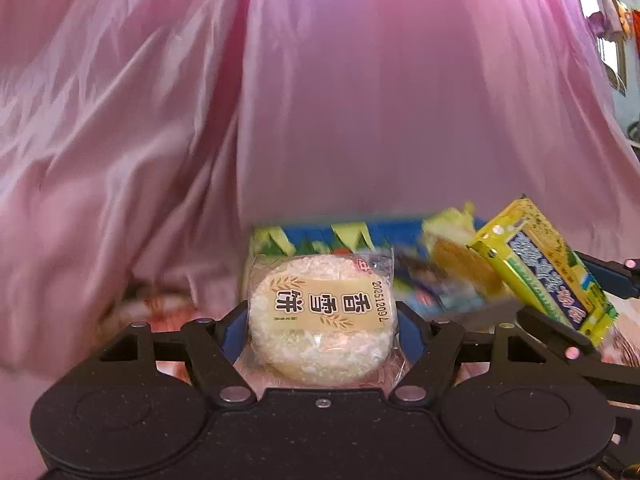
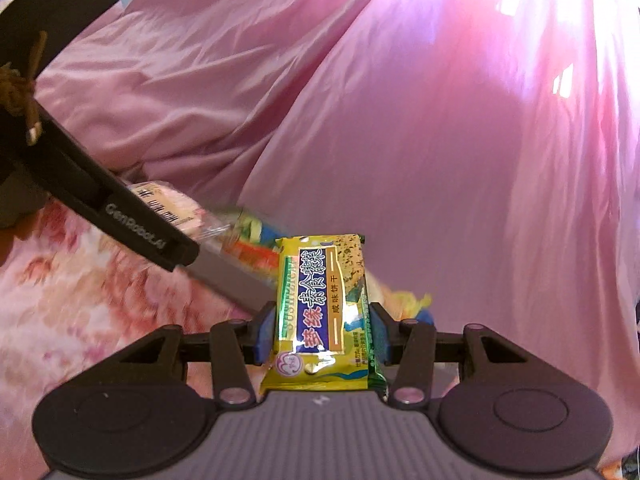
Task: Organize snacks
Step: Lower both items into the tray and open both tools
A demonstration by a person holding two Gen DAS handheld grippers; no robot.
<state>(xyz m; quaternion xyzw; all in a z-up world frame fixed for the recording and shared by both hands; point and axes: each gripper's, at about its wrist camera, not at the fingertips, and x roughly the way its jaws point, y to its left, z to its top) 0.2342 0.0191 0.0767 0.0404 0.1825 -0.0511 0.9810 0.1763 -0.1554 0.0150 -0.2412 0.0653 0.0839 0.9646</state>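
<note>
Pink satin fabric (image 1: 360, 100) fills my view. Nearest, my left gripper (image 1: 322, 320) clamps a round rice cracker (image 1: 320, 320) and my right gripper (image 2: 322, 328) pinches a yellow biscuit packet (image 2: 320, 320); beyond lies a blurred snack pile (image 1: 432, 280).

Setting: a home, likely a bedroom.
Pink satin drape (image 1: 360, 100) fills the view from 9 to 3 o'clock; floral pink bedding (image 2: 80, 300) at 8 o'clock; window (image 1: 610, 52) with hanging clothes (image 1: 600, 20) at 2 o'clock.
</note>
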